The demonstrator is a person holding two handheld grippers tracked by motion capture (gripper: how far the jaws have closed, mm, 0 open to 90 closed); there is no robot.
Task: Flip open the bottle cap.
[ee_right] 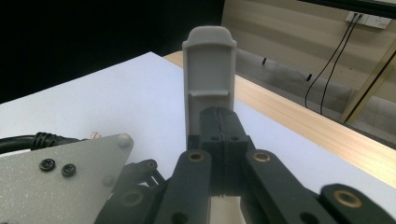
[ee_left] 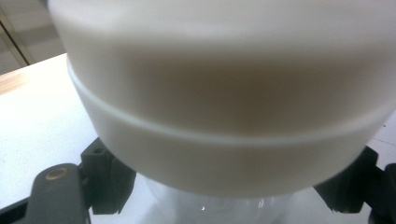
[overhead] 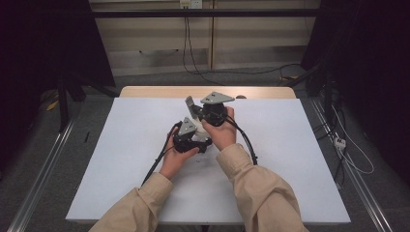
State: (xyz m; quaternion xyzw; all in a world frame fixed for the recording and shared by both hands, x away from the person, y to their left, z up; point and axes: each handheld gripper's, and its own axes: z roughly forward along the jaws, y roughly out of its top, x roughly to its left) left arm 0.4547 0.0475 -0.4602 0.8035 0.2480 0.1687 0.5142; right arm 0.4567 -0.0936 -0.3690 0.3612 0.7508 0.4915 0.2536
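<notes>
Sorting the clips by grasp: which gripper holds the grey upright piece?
The right gripper, jaws shut on the grey piece. The left gripper instead flanks a wide white round container.

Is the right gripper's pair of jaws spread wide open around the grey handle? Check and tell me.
No: in the right gripper view the right gripper has its jaws pressed together beside the upright grey handle.

We see both grippers close together near the middle of the table, the left gripper just in front of the right gripper. A container sits between the left jaws; a flat tab stands up behind the right jaws.
</notes>
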